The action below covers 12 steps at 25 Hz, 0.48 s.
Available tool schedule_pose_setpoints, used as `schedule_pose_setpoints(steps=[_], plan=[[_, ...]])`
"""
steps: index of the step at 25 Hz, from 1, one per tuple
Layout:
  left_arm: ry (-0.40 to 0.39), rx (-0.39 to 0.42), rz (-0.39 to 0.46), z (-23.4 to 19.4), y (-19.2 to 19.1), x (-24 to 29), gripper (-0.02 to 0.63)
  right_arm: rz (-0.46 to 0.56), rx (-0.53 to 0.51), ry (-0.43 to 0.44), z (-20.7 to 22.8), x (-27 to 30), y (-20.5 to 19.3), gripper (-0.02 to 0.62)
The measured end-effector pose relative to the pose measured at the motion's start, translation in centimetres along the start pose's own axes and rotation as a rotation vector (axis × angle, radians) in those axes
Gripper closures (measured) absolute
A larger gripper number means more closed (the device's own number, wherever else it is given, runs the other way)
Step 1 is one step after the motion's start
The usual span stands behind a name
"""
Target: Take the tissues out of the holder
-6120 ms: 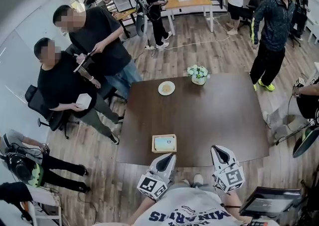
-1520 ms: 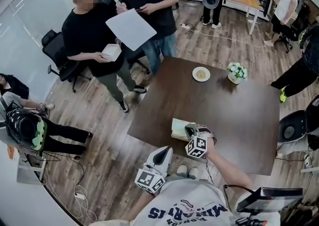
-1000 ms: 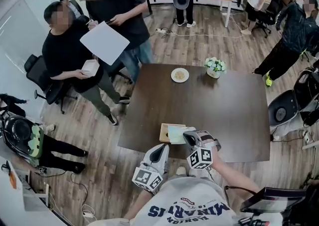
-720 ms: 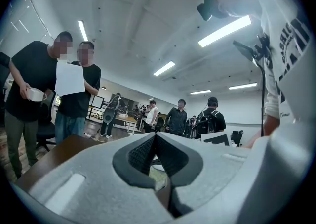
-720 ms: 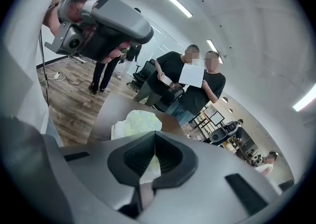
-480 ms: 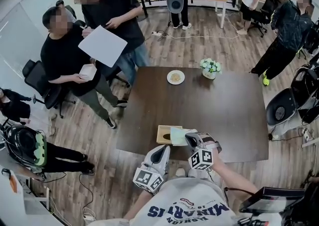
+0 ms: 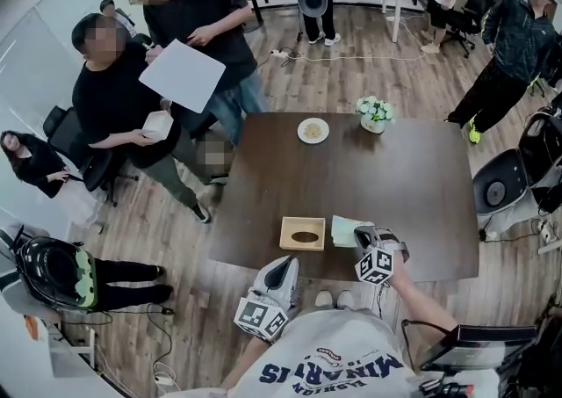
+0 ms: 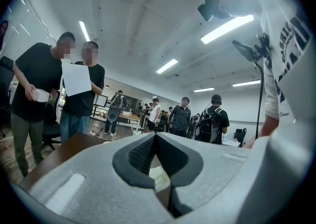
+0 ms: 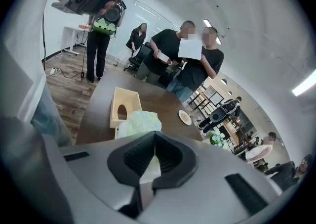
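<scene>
the right gripper (image 7: 360, 235) has its fingers pinched tight on the pale green tissues (image 7: 344, 229), which are out of the wooden holder (image 7: 288, 233) and just at its 3 o'clock, over the dark bench (image 7: 395, 177). the holder lies flat near the bench's front edge, oval slot up. the left gripper (image 7: 287, 264) hangs at the holder's 6 o'clock, off the bench, fingers closed on nothing.
</scene>
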<state>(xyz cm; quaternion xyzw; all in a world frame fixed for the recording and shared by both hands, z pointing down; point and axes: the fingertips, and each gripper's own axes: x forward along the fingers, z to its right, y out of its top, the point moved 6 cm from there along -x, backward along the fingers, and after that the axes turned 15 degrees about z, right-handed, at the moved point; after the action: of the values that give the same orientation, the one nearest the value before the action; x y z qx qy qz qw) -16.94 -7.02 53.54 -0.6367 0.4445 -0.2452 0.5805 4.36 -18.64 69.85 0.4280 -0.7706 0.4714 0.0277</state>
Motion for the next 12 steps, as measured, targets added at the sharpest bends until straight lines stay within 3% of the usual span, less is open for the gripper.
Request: schedule_pose_setpoints(steps=[6, 12], plan=[[0.023, 0.014, -0.014, -0.5, 0.2, -0.1, 0.603, -0.067, 0.058, 0.085, -2.1, 2.9, -6.8, 0.591], [0.035, 0.023, -0.018, -0.2, 0.9, -0.2, 0.603, -0.093, 0.070, 0.155, -4.1, 4.0, -10.4, 0.591]])
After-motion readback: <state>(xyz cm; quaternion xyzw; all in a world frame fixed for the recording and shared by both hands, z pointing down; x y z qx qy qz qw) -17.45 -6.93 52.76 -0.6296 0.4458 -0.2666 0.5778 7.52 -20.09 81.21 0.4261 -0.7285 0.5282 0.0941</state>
